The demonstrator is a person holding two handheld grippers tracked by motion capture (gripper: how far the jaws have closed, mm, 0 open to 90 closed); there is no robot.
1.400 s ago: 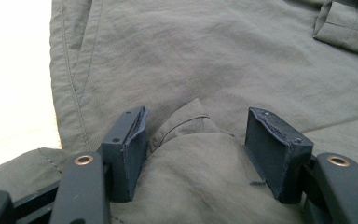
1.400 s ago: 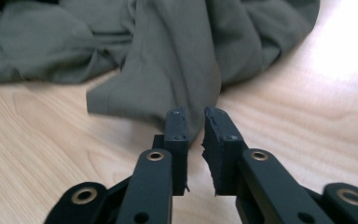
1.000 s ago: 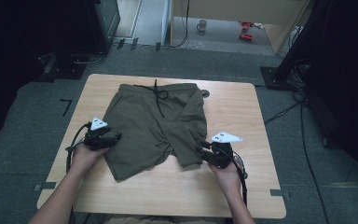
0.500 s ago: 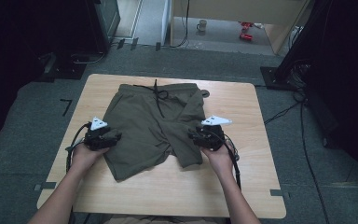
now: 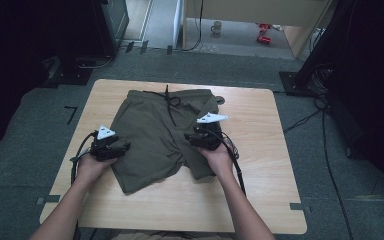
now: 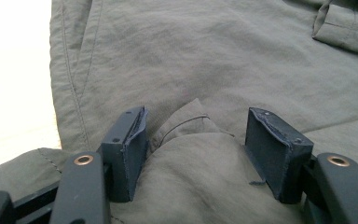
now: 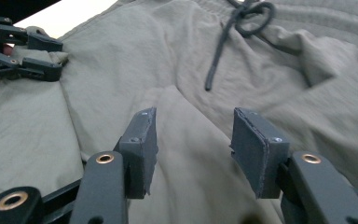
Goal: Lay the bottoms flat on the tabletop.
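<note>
With a fold of the shorts (image 6: pixel 200 154) bunched between the left gripper's (image 6: pixel 198 140) unclenched jaws and the right gripper (image 7: pixel 193 140) just opening, empty, above the cloth, either could snag and rumple the fabric.

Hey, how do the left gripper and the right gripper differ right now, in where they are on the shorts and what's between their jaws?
The left gripper sits at the outer edge of one leg of the shorts, while the right gripper is over the other leg, nearer the waist. The left's jaws flank a raised fold; the right's, just opened wider, have flat cloth below. Both point inward over the shorts.
</note>
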